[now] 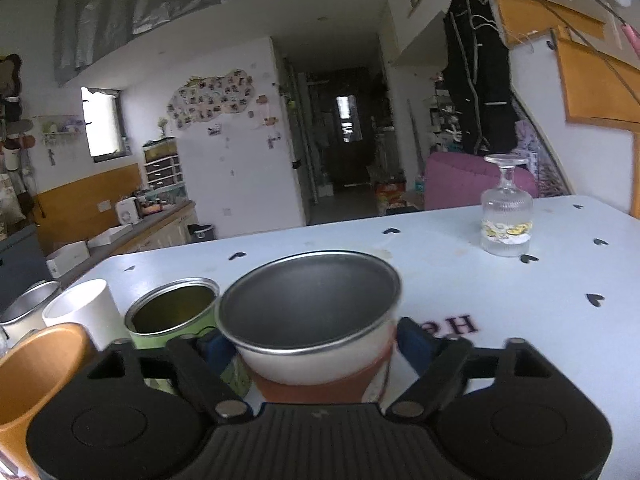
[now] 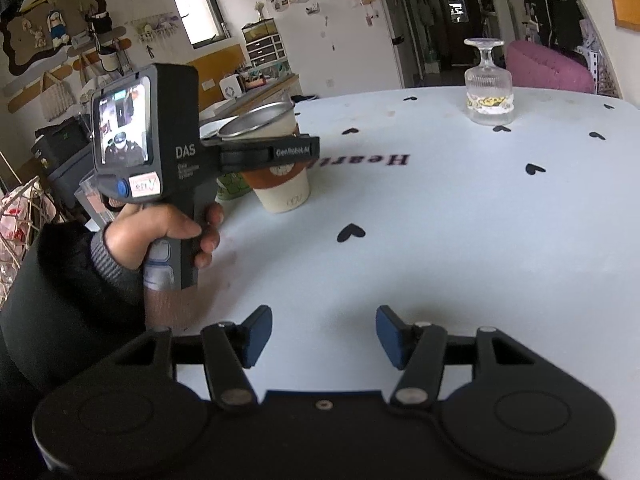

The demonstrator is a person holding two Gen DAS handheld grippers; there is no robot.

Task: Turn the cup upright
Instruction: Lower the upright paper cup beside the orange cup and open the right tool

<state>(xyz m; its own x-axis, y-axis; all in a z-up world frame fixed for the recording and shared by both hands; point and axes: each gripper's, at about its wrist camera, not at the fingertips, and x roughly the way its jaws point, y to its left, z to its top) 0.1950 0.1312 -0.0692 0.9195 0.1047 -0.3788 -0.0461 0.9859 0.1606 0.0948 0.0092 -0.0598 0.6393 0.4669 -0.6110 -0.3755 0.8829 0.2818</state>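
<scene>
My left gripper [image 1: 316, 346] is shut on a white cup with a brown sleeve and a metal rim [image 1: 310, 312]. The cup stands upright, mouth up, its base on or just above the table. In the right wrist view the same cup [image 2: 280, 160] sits in the left gripper [image 2: 288, 152], held by a person's hand. My right gripper [image 2: 322, 336] is open and empty, low over the near part of the white table [image 2: 440, 220]. A stemmed glass [image 1: 506, 216] stands upside down at the far right; it also shows in the right wrist view [image 2: 488, 88].
Left of the held cup stand a green tin [image 1: 172, 316], a white cup [image 1: 80, 312], a metal-rimmed cup [image 1: 28, 308] and an orange cup [image 1: 32, 364]. A pink sofa [image 2: 548, 68] lies beyond the table's far edge. A wire basket [image 2: 20, 216] stands at the left.
</scene>
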